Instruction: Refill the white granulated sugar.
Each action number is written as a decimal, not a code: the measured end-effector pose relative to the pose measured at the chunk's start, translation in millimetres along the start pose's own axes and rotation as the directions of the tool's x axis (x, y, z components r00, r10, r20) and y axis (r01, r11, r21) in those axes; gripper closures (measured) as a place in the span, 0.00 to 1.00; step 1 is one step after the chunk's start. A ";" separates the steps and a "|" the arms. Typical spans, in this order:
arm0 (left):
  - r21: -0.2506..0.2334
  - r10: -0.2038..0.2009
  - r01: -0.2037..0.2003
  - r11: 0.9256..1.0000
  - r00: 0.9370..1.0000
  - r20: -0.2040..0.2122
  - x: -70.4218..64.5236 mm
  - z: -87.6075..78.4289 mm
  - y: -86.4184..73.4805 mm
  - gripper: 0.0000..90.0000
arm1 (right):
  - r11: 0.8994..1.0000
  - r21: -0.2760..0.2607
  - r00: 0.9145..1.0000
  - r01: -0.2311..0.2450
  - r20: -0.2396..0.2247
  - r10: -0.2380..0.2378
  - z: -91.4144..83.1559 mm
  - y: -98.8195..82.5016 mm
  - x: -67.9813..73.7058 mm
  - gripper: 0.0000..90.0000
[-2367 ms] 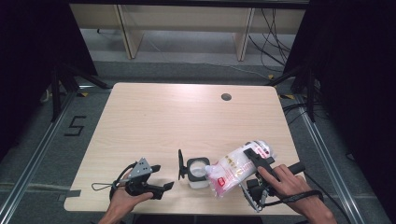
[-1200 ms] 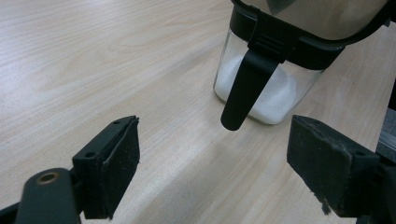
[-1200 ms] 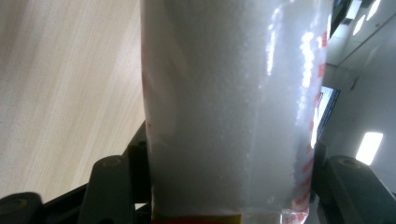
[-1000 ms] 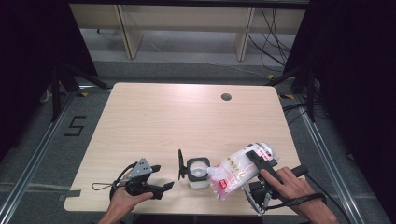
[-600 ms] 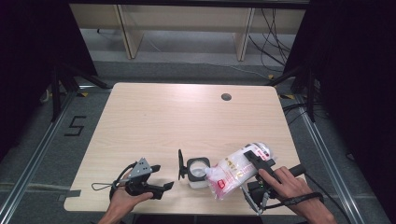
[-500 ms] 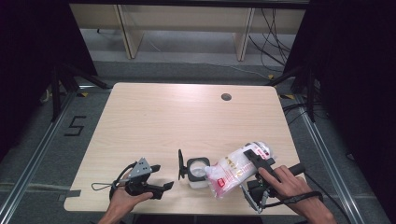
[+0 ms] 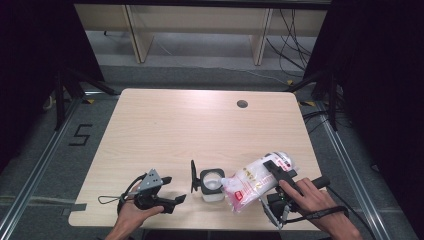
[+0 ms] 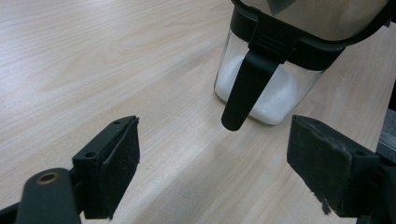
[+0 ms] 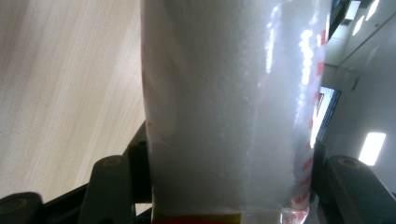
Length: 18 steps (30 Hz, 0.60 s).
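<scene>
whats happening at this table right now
A person is tipping a clear bag of white grains, clamped in the right gripper, over a small glass jar whose black lid is flipped open. The jar already holds some white grains. The left gripper rests open on the table beside the jar.

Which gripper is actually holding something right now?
The right gripper: its jaws clamp a clear bag of white granules, tipped toward the open glass jar. The left gripper stands open with nothing between its jaws.

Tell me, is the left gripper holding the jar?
No, the left gripper stands open on the table, apart from the jar.
</scene>
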<state>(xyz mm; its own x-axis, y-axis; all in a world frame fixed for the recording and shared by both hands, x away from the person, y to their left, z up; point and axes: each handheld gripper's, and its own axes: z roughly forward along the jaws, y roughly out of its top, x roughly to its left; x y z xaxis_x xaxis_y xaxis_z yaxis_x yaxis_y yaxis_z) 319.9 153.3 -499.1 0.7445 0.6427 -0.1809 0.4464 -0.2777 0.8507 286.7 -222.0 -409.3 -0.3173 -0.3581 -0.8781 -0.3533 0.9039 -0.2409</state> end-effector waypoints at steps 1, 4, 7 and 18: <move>0.000 0.000 0.000 1.000 1.000 0.000 0.0 0.0 0.0 0.19 | 1.000 -0.008 1.000 0.003 0.001 -0.003 0.8 -0.1 -0.4 0.48; 0.008 0.005 -0.005 1.000 1.000 -0.001 0.5 -0.8 0.4 0.19 | 1.000 -0.017 1.000 0.009 0.010 -0.009 2.3 0.6 -0.7 0.48; 0.010 0.005 -0.005 1.000 1.000 -0.002 0.5 -1.0 0.4 0.19 | 1.000 -0.005 1.000 0.016 0.002 -0.016 1.7 2.0 -2.2 0.48; 0.010 0.006 -0.006 1.000 1.000 -0.002 0.6 -1.1 0.6 0.19 | 1.000 -0.006 1.000 0.023 0.015 -0.023 1.1 1.2 -5.7 0.48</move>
<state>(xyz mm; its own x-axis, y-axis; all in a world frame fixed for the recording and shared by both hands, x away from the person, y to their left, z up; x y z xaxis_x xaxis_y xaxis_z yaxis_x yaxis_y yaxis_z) 320.1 154.3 -498.2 0.7464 0.6421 -0.1750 0.4470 -0.2889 0.8466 289.0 -218.6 -405.1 -0.2955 -0.3755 -0.8785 -0.3663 0.8938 -0.2588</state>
